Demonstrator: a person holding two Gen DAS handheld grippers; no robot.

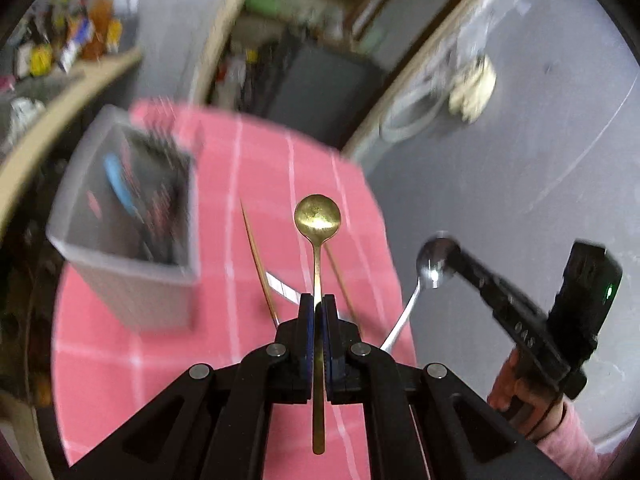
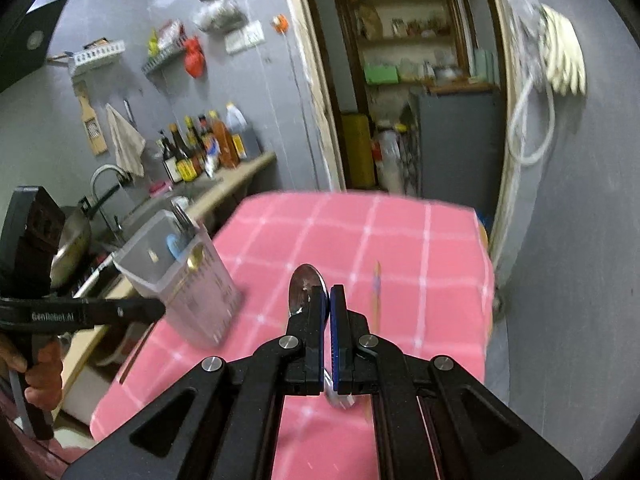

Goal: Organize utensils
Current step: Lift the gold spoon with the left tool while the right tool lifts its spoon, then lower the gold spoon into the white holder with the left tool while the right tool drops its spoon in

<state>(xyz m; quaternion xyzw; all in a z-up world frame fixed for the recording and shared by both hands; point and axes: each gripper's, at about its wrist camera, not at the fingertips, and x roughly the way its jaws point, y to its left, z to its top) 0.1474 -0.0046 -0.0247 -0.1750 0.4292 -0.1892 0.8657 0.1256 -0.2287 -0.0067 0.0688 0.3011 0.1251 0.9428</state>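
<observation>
Above the pink checked tablecloth (image 2: 400, 240), left gripper (image 1: 319, 300) fingers clamp gold spoon (image 1: 317, 216); right gripper (image 2: 329, 292) fingers, silver spoon (image 2: 305, 286).

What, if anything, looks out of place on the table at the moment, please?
Only the chopsticks stand out: they lie loose and splayed apart on the pink tablecloth, outside the utensil holder. Both spoons, gold and silver, are held in grippers.

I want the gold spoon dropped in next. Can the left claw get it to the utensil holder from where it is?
Probably yes. The left claw is shut on the gold spoon, held above the pink checked tablecloth. The utensil holder stands to its left, top open, with nothing visible between them.
</observation>
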